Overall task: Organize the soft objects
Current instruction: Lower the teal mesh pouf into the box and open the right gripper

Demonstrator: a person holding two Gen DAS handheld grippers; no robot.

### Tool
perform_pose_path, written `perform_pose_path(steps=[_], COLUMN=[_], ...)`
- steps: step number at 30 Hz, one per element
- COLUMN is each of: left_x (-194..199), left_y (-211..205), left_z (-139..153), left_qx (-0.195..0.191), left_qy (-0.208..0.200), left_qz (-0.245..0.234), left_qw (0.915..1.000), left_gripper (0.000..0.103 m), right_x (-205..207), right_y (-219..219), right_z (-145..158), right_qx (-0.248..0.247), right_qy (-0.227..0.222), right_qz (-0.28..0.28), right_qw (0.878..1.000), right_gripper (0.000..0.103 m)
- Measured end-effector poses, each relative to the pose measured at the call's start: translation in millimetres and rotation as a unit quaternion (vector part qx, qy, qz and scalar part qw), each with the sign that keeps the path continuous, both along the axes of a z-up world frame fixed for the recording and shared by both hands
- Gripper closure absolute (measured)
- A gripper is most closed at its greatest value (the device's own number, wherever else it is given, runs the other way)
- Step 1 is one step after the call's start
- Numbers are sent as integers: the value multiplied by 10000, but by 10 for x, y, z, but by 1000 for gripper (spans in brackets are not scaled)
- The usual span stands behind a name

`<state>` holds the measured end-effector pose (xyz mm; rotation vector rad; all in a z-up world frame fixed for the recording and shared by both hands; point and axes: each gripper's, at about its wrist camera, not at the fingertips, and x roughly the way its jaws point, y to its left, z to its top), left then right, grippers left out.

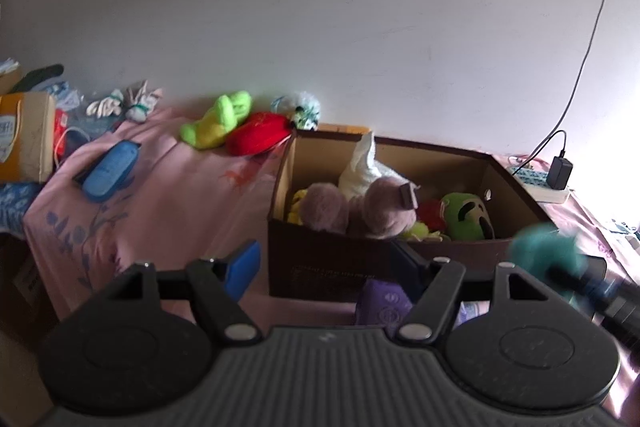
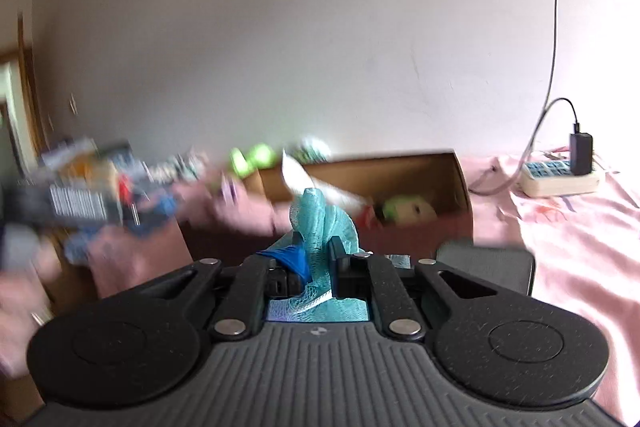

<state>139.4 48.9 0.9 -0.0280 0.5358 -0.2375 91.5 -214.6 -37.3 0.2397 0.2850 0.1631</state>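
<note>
Puff (image 2: 320, 223), teal mesh, sits pinched between the closed fingers of the right gripper (image 2: 316, 267), near the box (image 2: 448, 183) of toys. Left gripper (image 1: 324, 263) hangs wide open, empty. Loose mesh could slip free or snag the box rim and drop outside.

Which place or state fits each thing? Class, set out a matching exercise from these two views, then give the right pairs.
Things:
1. teal mesh puff
2. red plush
3. purple plush
4. left tongs

Places or states:
A. inside the cardboard box
B. open, holding nothing
C. clamped in the right tongs
D. on the pink bedcover, beside the lime green plush

Pairs: 1-C, 2-D, 3-A, 4-B
</note>
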Motion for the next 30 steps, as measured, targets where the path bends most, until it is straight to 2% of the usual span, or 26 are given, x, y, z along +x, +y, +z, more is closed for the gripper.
perform_pose_path(steps=[4, 7, 9, 17, 20, 23, 25, 27, 30], left_x=[-20, -12, -1, 80, 116, 164, 184, 192, 192], left_y=[16, 27, 54, 99, 131, 141, 130, 124, 122], left_z=[-21, -44, -64, -150, -163, -172, -177, -183, -181], left_qx=[-34, -50, -107, -121, -165, -167, -141, -146, -219], left_qy=[159, 244, 292, 377, 415, 455, 454, 467, 508], left_qz=[66, 110, 125, 152, 172, 194, 206, 205, 197], left_qw=[9998, 9996, 9994, 9991, 9989, 9986, 9987, 9986, 9983], left_gripper=[31, 31, 31, 31, 31, 31, 31, 31, 31], right_x=[239, 498, 683, 1330, 1466, 1560, 1516, 1473, 1467], right_y=[-239, -284, -250, -153, -198, -219, -259, -262, -325], right_z=[335, 532, 586, 337, 219, 146, 146, 168, 160], right_qx=[756, 1070, 1094, 1090, 1293, 1375, 1479, 1365, 1386], right_qy=[-15, 96, 170, 921, 1177, 1629, 1618, 1603, 1706], right_qz=[213, 269, 280, -113, -245, -208, -372, -485, -421], right_qw=[9969, 9938, 9935, 9897, 9843, 9768, 9750, 9764, 9746], right_gripper=[103, 103, 103, 100, 98, 96, 96, 95, 95])
